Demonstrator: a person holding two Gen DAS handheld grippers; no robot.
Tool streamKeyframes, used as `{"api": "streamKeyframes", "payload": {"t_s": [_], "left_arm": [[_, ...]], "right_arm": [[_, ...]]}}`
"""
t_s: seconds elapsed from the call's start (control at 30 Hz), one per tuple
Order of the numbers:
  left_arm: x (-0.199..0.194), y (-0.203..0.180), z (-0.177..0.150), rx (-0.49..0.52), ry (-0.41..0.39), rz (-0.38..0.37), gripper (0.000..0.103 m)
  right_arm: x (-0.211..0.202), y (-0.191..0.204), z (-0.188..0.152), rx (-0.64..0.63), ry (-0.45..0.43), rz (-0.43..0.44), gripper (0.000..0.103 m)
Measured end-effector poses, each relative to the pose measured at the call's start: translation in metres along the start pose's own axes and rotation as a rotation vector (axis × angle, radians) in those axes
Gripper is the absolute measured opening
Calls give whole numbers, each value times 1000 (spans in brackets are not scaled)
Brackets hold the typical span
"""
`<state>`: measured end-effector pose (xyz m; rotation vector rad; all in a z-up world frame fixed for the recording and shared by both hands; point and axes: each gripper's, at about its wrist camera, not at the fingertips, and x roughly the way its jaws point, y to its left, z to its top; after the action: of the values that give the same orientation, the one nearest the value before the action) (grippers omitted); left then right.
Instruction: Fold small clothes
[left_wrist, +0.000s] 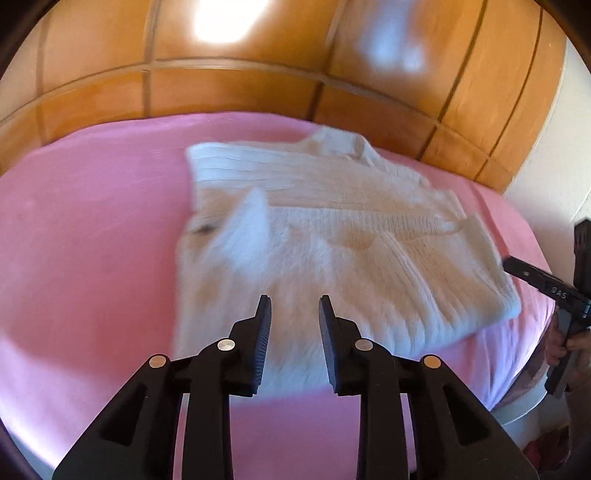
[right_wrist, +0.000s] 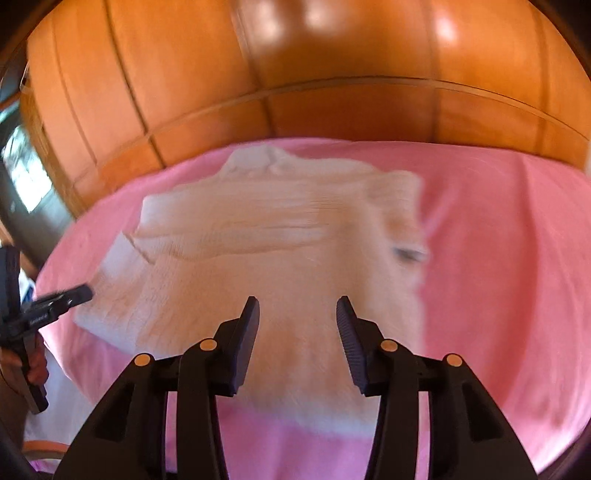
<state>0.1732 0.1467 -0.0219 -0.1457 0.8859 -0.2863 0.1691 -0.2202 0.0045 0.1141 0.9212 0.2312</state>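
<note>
Handling this cream knitted sweater (left_wrist: 325, 236) calls for a light touch, judging by its fuzzy, ribbed surface: it looks soft, thick and limp, likely to sag and drag its lower layers if you lift only the top one. It lies partly folded in the middle of the pink bed sheet (left_wrist: 92, 229), with the wooden headboard (left_wrist: 229, 88) behind it. You would do best, I think, to pinch the near corners or the folded side edge, taking every layer at once, since the fluffy knit may slide between the pads.

Your left gripper (left_wrist: 294, 310) hovers over the sweater's near edge, angled downward, its jaws a little apart with nothing between them. Your right gripper (right_wrist: 297, 310) sits in the same downward pose above the near part of the garment, jaws parted somewhat wider and also empty. From the left wrist view the right tool appears at the far right, just beside the sweater's right edge; whether it touches the knit there you cannot tell. Both views are smeared by blur, so fine creases stay unclear.
</note>
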Motion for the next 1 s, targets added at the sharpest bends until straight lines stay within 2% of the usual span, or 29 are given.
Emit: {"api": "streamKeyframes", "payload": {"t_s": [0.1,0.17,0.23,0.3,0.4,0.53,0.63,0.67,0.73,0.8,0.83,0.9,1.0], "left_arm": [[33,-11,15,28,51,-20,25],[53,-17,19,55,73,-3,25],[66,-20,17,84,78,36,15],[67,-25,13,117,53,44,3],[51,-23,15,92,-6,20,2],[12,-10,36,-3,-141,-8,2],[9,-11,51,-9,-194,26,2],[13,-12,53,-9,-188,31,2],[37,-16,55,18,-148,98,2],[78,-17,50,45,-12,175,2],[93,-13,44,30,35,190,2],[95,-15,40,47,13,202,2],[91,-16,42,43,28,201,3]], "right_arm": [[39,12,9,-48,54,-35,42],[63,16,11,-70,105,-50,31],[75,22,5,-114,113,-70,15],[71,27,4,-144,99,-87,6],[51,30,9,-153,41,-86,5],[27,28,24,-125,-50,-81,5],[30,24,33,-114,-85,-113,5],[39,20,37,-94,-77,-117,5],[70,12,39,-53,-4,-113,5],[92,5,30,-29,61,-124,6],[97,3,26,-25,59,-118,7],[92,5,22,-29,29,-114,10],[85,0,23,5,34,-73,20]]}}
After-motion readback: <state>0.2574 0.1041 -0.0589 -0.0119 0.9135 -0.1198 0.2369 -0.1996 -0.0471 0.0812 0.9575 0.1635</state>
